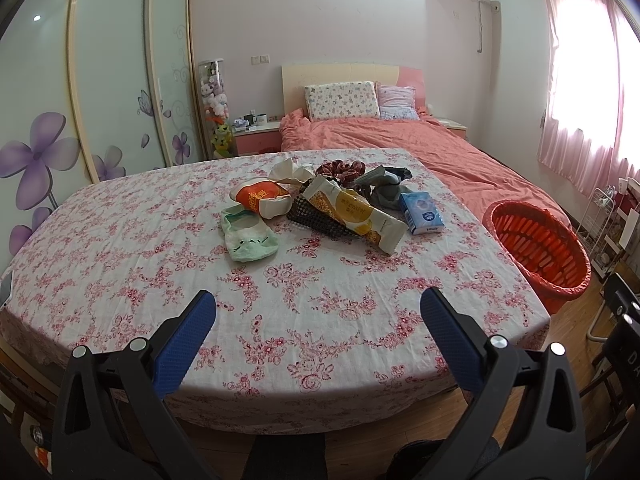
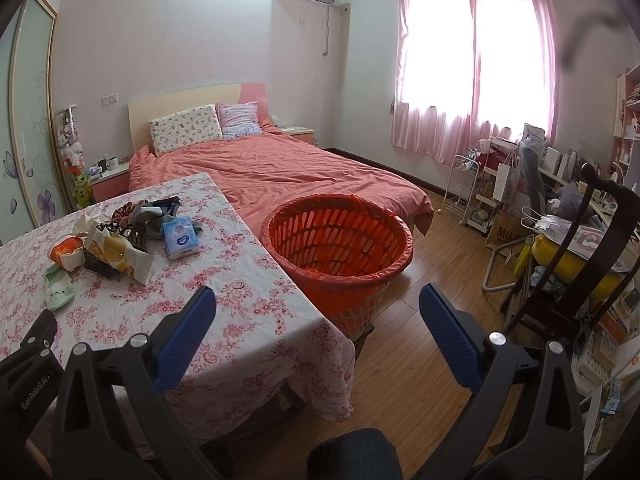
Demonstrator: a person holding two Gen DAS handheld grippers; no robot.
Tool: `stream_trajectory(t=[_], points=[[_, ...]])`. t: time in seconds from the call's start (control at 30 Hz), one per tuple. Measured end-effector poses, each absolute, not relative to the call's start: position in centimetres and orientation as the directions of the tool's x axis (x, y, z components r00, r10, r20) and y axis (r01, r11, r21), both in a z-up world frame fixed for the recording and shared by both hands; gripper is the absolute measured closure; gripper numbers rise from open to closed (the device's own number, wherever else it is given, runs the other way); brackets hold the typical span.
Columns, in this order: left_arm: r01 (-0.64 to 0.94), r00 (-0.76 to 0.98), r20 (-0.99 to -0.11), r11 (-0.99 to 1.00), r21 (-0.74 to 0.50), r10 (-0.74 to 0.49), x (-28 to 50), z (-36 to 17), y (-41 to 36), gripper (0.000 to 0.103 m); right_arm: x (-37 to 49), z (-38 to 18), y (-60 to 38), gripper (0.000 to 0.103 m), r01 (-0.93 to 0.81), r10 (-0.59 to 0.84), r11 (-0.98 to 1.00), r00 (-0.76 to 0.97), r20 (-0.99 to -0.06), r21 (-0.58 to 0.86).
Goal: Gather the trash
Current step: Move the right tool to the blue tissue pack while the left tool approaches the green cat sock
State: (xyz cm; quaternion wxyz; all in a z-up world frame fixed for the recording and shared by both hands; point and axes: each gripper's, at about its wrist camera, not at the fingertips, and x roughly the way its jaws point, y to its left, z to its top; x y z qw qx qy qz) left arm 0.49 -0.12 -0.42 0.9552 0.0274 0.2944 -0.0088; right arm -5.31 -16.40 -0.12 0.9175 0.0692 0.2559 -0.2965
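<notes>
**Both tongs wide, nothing picked yet**

We saw the left tongs released, blue pads spread wide, hovering over the near edge of the table and empty. The right tongs were released too, holding nothing, over the table's corner and the floor.

The trash sat in one pile toward the far side of the table, well apart from both tongs. On top lay a long snack wrapper, over a dark mesh item whose kind we could not tell. Just beside it on the right stood a blue tissue pack. An orange-and-white pouch and a green sock were on the left of the pile. Behind them we made out crumpled tissue, a red patterned cloth and grey fabric, overlapping too much to separate.

The red basket, lined with a red bag, stood on the floor against the table's right side, near the bed. We judged it was put there so trash could be dropped straight off that edge; it looked empty, though its bottom was partly hidden by the rim.

We judged the task was at its start. Which pile items counted as trash and which as laundry was unclear. Part of the left tool showed at the right view's lower left edge, cut off.
</notes>
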Motion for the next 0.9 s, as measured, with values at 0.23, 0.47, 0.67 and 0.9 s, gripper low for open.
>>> stream_trajectory(t=[0.23,0.47,0.67,0.9], points=[[-0.004,0.809,-0.587,0.999,0.039,0.026,3.2,-1.6,0.9,0.002,-1.8,-1.4,-17.3,0.004,0.546,-0.458,0.838,0.702,-0.545,0.0],[-0.057,0.769,-0.637,0.998,0.016,0.054,7.8,-3.0,4.5,0.002,4.1,-3.1,-17.2,0.004,0.469,-0.365,0.883,0.703,-0.61,0.012],[-0.119,0.749,-0.654,0.992,0.029,0.109,12.0,-3.4,7.3,0.002,10.2,-4.5,-17.7,0.004,0.379,-0.236,0.922,0.717,-0.655,0.083],[-0.135,0.732,-0.672,0.991,0.018,0.112,15.6,-4.4,9.5,0.002,16.8,-6.3,-17.2,0.01,0.27,-0.11,0.953,0.736,-0.669,0.14]])
